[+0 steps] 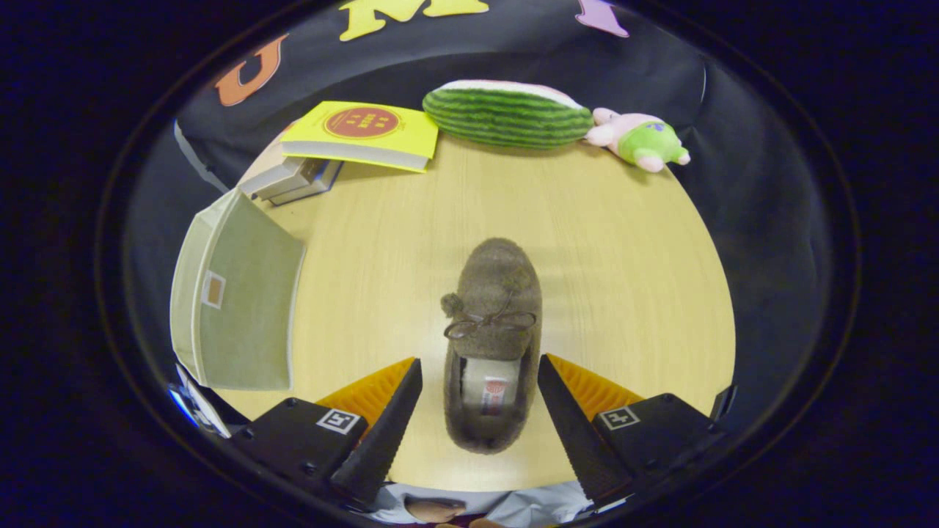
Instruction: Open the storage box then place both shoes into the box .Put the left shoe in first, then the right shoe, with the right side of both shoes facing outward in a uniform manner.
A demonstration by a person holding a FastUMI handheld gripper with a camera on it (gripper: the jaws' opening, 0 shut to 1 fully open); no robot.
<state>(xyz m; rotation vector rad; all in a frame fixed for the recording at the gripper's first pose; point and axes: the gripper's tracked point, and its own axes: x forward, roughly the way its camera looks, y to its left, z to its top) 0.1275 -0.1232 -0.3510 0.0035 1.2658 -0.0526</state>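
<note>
A round pale wooden bench carries a soft green fabric storage box off left and a fuzzy brown shoe with a bow. The tongs are spread, untouching, the shoe's heel between them.

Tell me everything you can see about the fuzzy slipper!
The slipper is brownish-grey and looks soft and fuzzy. It has a small bow of thin cord with a pompom on top, and a pale lining with a little label inside. It lies flat on the wooden table, toe pointing away, heel nearest. Its heel end sits between the fingers of the open gripper; they seem not to touch it.
</note>
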